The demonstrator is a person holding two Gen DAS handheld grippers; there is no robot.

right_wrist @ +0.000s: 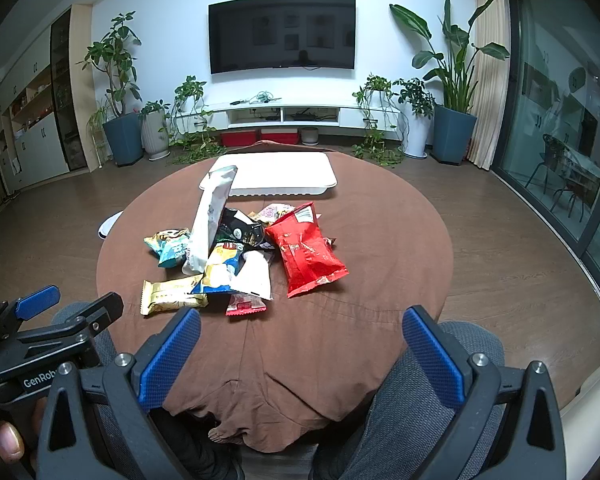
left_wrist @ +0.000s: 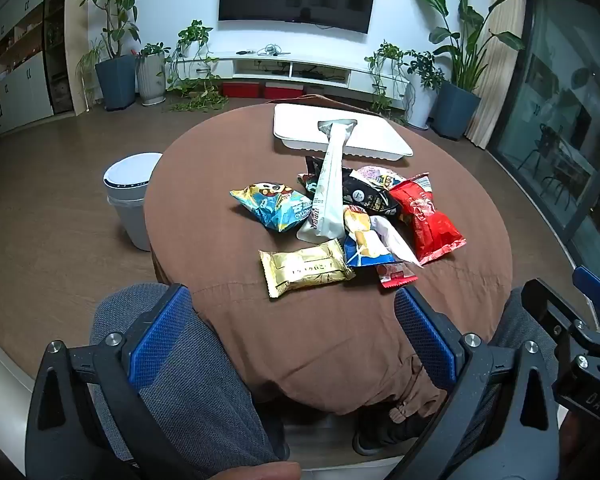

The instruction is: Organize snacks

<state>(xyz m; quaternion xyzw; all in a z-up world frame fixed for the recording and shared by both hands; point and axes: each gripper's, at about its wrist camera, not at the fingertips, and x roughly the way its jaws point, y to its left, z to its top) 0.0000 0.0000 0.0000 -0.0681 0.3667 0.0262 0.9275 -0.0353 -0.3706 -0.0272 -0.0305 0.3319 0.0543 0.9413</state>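
Evidently, both the left gripper (left_wrist: 292, 340) and right gripper (right_wrist: 300, 356) are held wide open, empty. Snacks (right_wrist: 236, 256) are heaped at twelve o'clock, before the white tray (right_wrist: 276, 176); the nearest gold packet (right_wrist: 172, 294) should be pinched edgewise.

"GenRob" shows on the left hand-held gripper (right_wrist: 70, 304); "DAS" on the right hand-held gripper (left_wrist: 556, 292).

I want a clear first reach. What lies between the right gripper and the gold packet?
Only bare brown tablecloth lies between the open right gripper and the gold packet, in the right wrist view.
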